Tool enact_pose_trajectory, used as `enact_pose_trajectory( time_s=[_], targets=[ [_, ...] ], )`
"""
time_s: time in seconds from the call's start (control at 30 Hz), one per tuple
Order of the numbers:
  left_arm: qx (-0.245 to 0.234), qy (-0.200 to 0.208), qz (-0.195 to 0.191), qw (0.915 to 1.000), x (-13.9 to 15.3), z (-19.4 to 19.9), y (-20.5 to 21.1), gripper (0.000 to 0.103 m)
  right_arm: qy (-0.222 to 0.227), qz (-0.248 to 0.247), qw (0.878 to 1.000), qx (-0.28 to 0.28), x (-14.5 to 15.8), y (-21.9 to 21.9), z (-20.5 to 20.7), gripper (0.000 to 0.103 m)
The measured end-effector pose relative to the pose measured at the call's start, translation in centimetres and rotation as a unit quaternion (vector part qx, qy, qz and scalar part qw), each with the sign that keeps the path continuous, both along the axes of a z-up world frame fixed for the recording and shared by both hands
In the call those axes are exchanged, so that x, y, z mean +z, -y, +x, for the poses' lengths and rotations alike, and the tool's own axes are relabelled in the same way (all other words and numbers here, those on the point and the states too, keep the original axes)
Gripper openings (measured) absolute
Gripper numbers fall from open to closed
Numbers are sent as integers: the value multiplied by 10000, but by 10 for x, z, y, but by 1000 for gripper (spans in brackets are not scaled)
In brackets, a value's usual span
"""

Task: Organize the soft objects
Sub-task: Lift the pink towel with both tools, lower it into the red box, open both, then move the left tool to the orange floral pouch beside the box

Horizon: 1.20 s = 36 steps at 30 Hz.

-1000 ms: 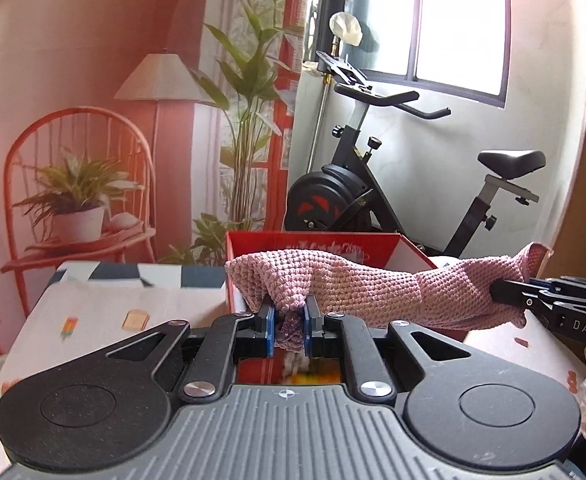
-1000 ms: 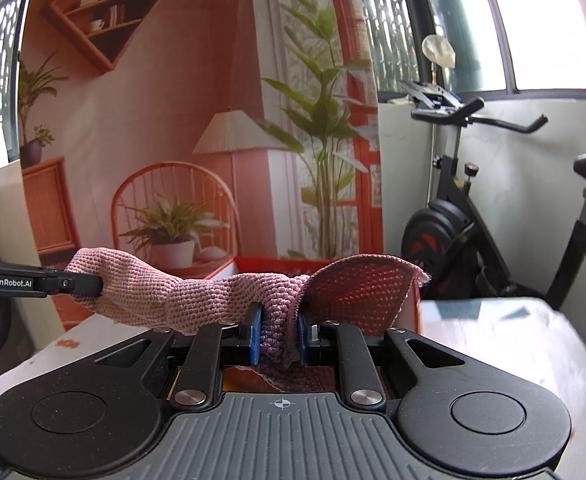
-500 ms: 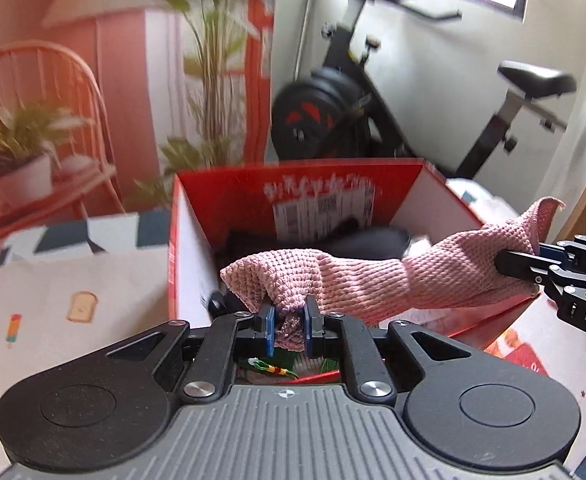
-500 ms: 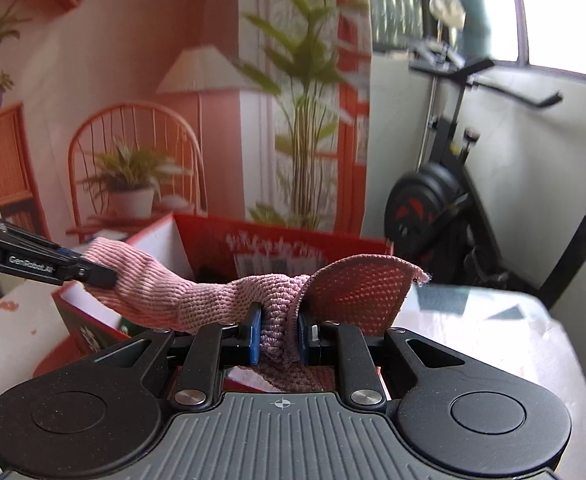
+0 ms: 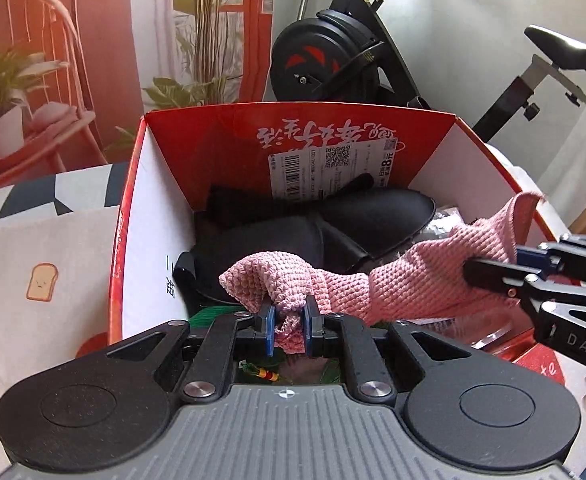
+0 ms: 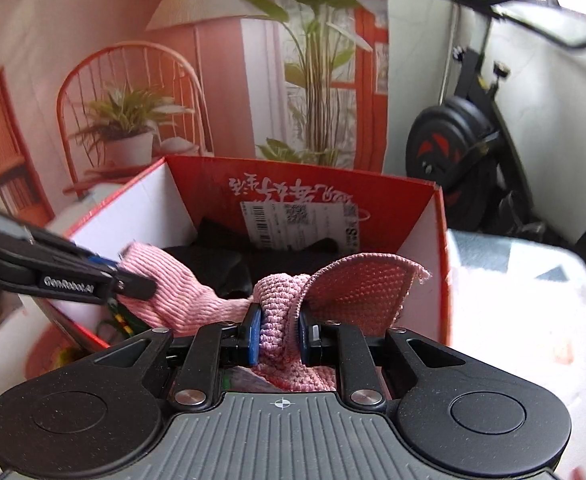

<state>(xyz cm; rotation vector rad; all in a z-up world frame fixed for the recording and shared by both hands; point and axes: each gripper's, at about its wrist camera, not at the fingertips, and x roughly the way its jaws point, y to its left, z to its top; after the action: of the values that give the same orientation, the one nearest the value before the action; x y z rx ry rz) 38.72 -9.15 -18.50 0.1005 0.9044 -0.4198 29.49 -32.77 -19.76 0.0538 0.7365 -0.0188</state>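
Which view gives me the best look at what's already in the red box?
Left wrist. It looks down into the box, showing the black items across most of the floor behind the pink cloth. In the right wrist view the cloth and left gripper cover most of them; only a dark strip shows.

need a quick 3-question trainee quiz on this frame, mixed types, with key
1. True or false: both grippers are shut on the pink cloth.
2. What lies in the red box under the cloth? A) black items B) white plates C) nothing
3. Fill in: behind the box stands an exercise ____.

Key:
1. True: the left gripper pinches one end, the right gripper the other.
2. A, black items.
3. bike
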Motion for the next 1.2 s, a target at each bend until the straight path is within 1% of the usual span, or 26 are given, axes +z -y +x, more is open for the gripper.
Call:
enact_pose_trajectory(
  time_s=[0.03,0.13,0.23,0.37,0.4,0.47,0.5,0.53,0.57,0.6,0.63,0.67,0.7,0.73,0.77,0.8,0.83,0.9,1.1,1.2],
  targets=[
    [-16,21,26,10000,0,-1,1,14,-22,63,10000,-39,-2,1,1,17],
    [-34,44,57,10000,-2,0,3,15,-84,-40,9999,-95,-7,2,4,17],
    [-33,49,86,9999,-3,1,6,15,-158,78,9996,-200,-11,4,7,17],
    [-35,154,177,9997,-2,0,8,16,-204,27,9993,-312,-14,7,7,18],
    [-71,210,157,9996,1,-3,8,19,-200,4,9992,-343,-13,7,6,19],
    [-56,327,150,9993,6,-7,5,31,-124,-122,9992,-348,-9,3,2,27],
    [-22,369,135,9992,9,-9,4,43,-68,-187,9992,-336,-7,2,-1,34],
    [9,430,103,9990,13,-12,1,50,-14,-253,9992,-325,-4,0,-4,38],
    [15,513,77,9987,17,-16,-1,52,29,-351,9988,-344,0,-2,-7,41],
    [6,617,80,9981,22,-21,-3,54,56,-444,9984,-360,3,-4,-9,50],
    [2,705,93,9975,26,-25,-3,55,97,-518,9979,-369,7,-6,-13,63],
    [-8,808,92,9967,30,-31,-5,55,184,-555,9976,-379,11,-8,-18,70],
    [-37,904,49,9959,35,-37,-8,56,304,-550,9973,-391,14,-9,-24,82],
    [-72,977,-15,9952,39,-44,-10,58,441,-524,9969,-381,18,-10,-32,88],
    [-101,1045,-75,9944,42,-52,-14,61,536,-520,9965,-370,21,-12,-39,90],
    [-114,1106,-118,9937,45,-59,-18,66,581,-540,9962,-370,23,-15,-46,93],
    [-132,1164,-155,9930,47,-67,-21,68,608,-557,9959,-368,24,-17,-52,97],
    [-185,1261,-176,9917,48,-82,-28,70,693,-559,9954,-366,25,-22,-67,102],
    [-113,1454,-191,9891,40,-120,-47,70,788,-438,9946,-516,13,-35,-104,102],
    [-75,1316,-271,9909,31,-126,-55,70,827,-239,9947,-566,2,-37,-118,102]
  ],
)
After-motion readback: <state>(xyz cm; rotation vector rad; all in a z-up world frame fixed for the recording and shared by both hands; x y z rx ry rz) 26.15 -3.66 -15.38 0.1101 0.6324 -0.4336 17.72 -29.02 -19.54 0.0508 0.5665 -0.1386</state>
